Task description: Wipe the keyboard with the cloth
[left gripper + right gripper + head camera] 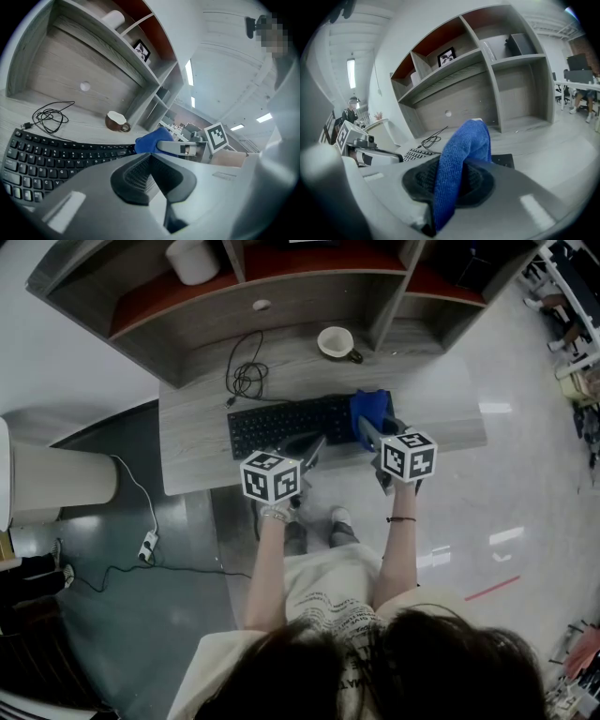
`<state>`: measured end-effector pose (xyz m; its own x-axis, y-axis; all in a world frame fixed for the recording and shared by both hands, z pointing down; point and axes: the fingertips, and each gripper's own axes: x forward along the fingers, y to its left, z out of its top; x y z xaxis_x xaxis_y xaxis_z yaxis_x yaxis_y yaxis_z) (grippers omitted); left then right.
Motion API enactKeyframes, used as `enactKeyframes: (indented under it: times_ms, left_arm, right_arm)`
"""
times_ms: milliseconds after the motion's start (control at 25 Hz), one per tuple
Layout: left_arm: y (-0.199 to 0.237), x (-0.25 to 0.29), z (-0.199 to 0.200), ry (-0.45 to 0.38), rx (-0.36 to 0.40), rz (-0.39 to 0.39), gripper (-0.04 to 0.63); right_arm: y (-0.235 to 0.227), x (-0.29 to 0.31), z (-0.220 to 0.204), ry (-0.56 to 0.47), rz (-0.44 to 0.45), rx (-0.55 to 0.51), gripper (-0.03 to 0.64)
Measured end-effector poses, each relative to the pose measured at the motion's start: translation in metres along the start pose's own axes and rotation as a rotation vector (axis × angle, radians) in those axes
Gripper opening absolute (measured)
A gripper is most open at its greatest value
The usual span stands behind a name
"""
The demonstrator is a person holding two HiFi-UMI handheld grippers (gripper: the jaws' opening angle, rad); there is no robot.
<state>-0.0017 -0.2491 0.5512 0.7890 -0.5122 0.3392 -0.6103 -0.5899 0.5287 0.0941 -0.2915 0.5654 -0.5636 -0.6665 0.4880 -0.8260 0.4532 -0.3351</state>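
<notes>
Right gripper (372,434), head view: pinching the blue cloth (371,409), jaws closing tight on it.
Cloth, head view: sitting over the right end of the keyboard (281,425).
Left gripper (312,450), head view: hanging at the keyboard's front edge, just beside the right gripper.
Keyboard, head view: lying across the grey desk (192,442), toward its front.
Mug (336,341), head view: standing behind the keyboard, apart from it.
Cable (246,378), head view: curling in a loose coil behind the keyboard's left half.
Left gripper (150,164), left gripper view: pressing its jaws together, gripping nothing.
Keyboard (47,150), left gripper view: stretching away to the left beyond the jaws.
Cloth (151,141), left gripper view: bunching at the keyboard's far end, in the grip of the right gripper (180,148).
Mug (116,122), left gripper view: resting on the desk behind the keyboard.
Right gripper (454,183), right gripper view: clamping a fold of cloth (464,150), the fold rising up from between the pads.
Keyboard (415,153), right gripper view: showing just left of the cloth.
Left gripper (365,149), right gripper view: reaching in from the left.
</notes>
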Motion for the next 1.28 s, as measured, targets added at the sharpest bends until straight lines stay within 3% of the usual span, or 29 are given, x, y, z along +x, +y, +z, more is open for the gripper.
enactKeyframes:
  times_ms: [1280]
  left_arm:
    - [0.037,-0.037,-0.002,-0.015,-0.035,0.004,0.005]
  right_arm:
    - [0.045,0.036,0.001,0.01,0.024,-0.02,0.058]
